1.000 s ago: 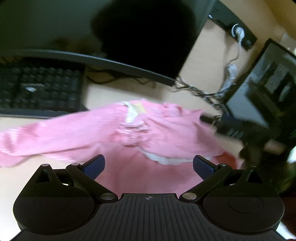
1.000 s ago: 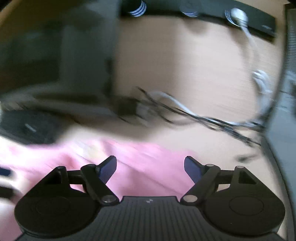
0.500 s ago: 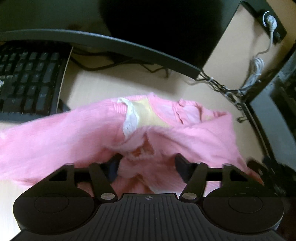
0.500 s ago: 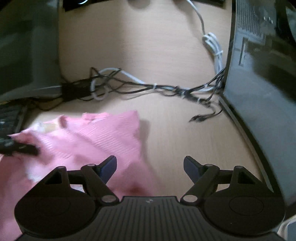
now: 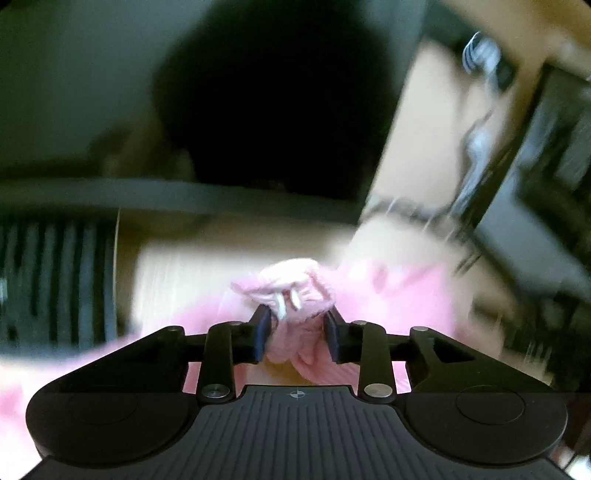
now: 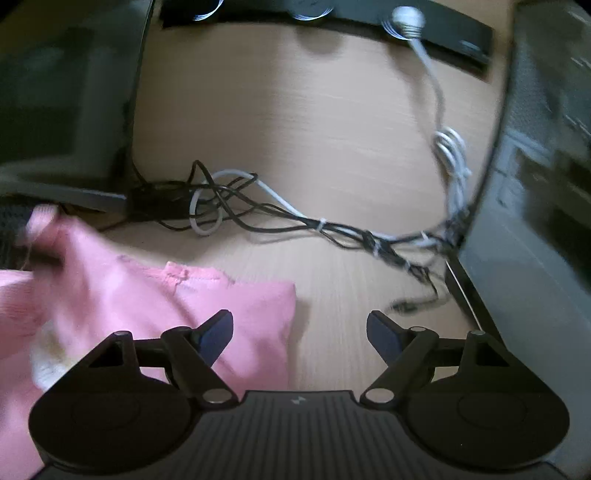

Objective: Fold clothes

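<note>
In the left wrist view, the left hand-held gripper [image 5: 297, 332] sits at lower centre, its blue pads drawn in tight on a bunched fold of the pink garment [image 5: 295, 295]. A small white tag or cord end shows in the bunch just above the left pad. The rest of the garment spreads across the lower half of that frame, blurred, over the light wooden desk [image 5: 177, 273]. A keyboard [image 5: 55, 273] lies at the left edge, and a dark monitor [image 5: 273, 92] fills the upper centre.

In the right wrist view, the right hand-held gripper [image 6: 300, 328] stands wide apart and holds nothing. Its left pad hangs over the garment's right edge; its right pad is over bare desk. The garment [image 6: 147, 302] lies in the lower left of this frame, one corner pointing toward centre. A tangle of black and white cables [image 6: 295, 218] crosses the middle of the desk [image 6: 295, 110], running to a dark computer case [image 6: 535, 221] along the right side. A black power strip [image 6: 332, 18] lies along the top edge.
</note>
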Demonstrator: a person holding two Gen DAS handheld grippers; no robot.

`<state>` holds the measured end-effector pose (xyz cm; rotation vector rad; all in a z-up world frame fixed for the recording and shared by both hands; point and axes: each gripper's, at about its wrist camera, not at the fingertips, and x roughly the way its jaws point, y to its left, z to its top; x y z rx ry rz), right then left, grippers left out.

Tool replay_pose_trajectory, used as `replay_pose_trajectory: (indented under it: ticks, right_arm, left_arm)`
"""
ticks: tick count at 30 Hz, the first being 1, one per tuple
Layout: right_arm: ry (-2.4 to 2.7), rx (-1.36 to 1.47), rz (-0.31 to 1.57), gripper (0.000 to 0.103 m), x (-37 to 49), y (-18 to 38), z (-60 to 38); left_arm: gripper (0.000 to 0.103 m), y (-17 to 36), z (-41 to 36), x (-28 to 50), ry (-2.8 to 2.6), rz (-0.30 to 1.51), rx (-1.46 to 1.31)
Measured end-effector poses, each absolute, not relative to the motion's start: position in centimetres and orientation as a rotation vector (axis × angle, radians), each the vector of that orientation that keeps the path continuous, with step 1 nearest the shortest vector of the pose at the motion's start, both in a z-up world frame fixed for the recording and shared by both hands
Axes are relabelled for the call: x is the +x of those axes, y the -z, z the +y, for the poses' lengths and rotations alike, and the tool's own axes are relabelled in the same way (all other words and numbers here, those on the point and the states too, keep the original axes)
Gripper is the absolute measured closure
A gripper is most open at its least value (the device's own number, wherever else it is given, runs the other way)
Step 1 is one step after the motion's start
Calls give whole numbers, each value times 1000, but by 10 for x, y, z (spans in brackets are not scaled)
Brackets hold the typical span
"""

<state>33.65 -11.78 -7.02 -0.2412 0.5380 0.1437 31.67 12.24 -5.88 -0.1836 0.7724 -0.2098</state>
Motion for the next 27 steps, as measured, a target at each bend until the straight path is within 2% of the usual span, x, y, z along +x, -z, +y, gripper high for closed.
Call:
replay_pose_trajectory:
  ticks: [5,6,7,10,12,13,20,23,27]
  right_arm:
    - [-136,-475,609,23,370,107,-89]
    - [-130,-510,595,18,369,111,-87]
    - [-131,-540,581,17,367,112,-86]
    - [-131,-539,594,17,363,103,-84]
    - [-167,-452,599,17,352,89,-90]
    - [-202,-381,607,17,343,80,-92]
    - [-333,6,704,12,283,59,-102]
    - [-349,62,718,12,271,62,-97]
    - [-343,48,728,12,260,62,-91]
  left_arm:
    - [43,75,140,311,109,808,-199]
    - [41,70,146,307,91,802,-208]
    - [38,64,153,301,76,791,-214]
    - [32,45,177,274,9,743,-226]
    - [23,35,195,254,-42,716,-261]
    - [22,32,211,239,-73,708,-293]
    - [21,47,299,175,-301,740,-608]
    - [23,56,315,175,-355,739,-674]
    - [32,70,320,200,-363,745,-740]
